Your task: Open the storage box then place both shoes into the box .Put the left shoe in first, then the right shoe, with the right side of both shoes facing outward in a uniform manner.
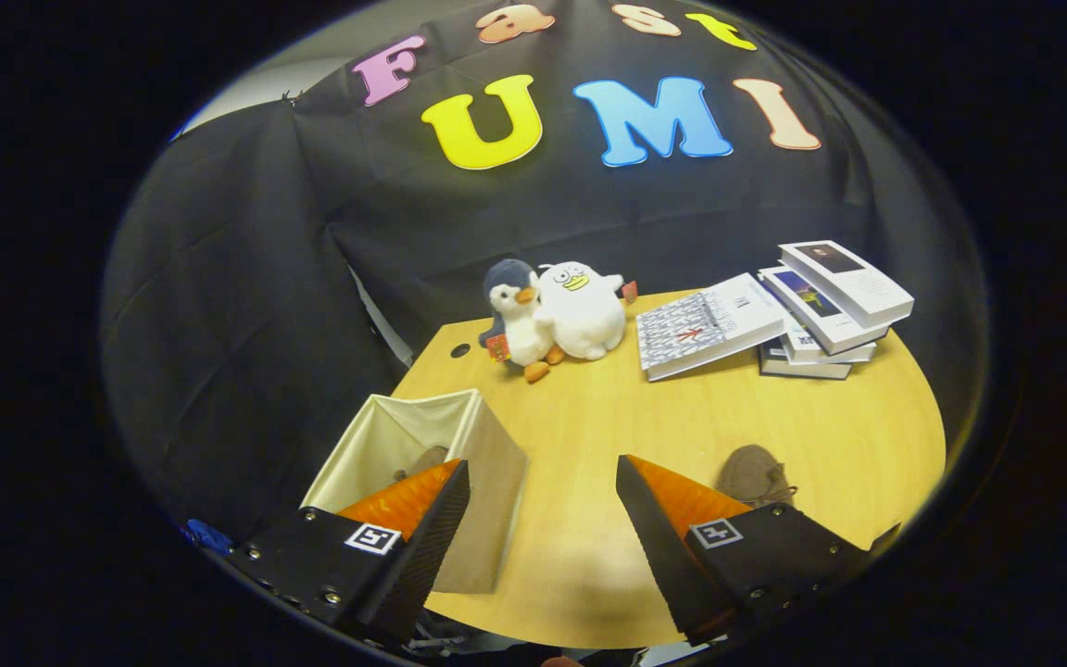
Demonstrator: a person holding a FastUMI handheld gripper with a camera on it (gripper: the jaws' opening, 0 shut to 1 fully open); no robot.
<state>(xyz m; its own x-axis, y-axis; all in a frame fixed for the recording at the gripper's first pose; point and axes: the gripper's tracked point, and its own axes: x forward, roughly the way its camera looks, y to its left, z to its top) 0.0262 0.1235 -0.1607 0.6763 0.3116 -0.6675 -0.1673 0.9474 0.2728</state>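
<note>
The hand-held gripper (543, 519) hangs above the counter (608, 435) with its fingers spread wide and nothing between them. The storage box (422, 454), a fabric cube, stands open at the counter's near left corner, partly behind the left finger; something brownish lies inside it (424, 460), which looks like one shoe already placed, though too little shows to be sure. A second brown shoe (754, 474) rests on the counter near the right edge, just beyond the right finger and well apart from the box. Judging by this, the step in hand is fetching that remaining shoe. To do it well, swing the fingers over to the shoe, come down square so both pads meet its sides at the middle rather than the soft toe, and close firmly before lifting. Its heading cannot be read from here, so check it on approach; it should go in matching the first, right side outward. Two plush toys (552, 315) and a stack of books (774, 315) sit along the far edge, clear of the path.
</note>
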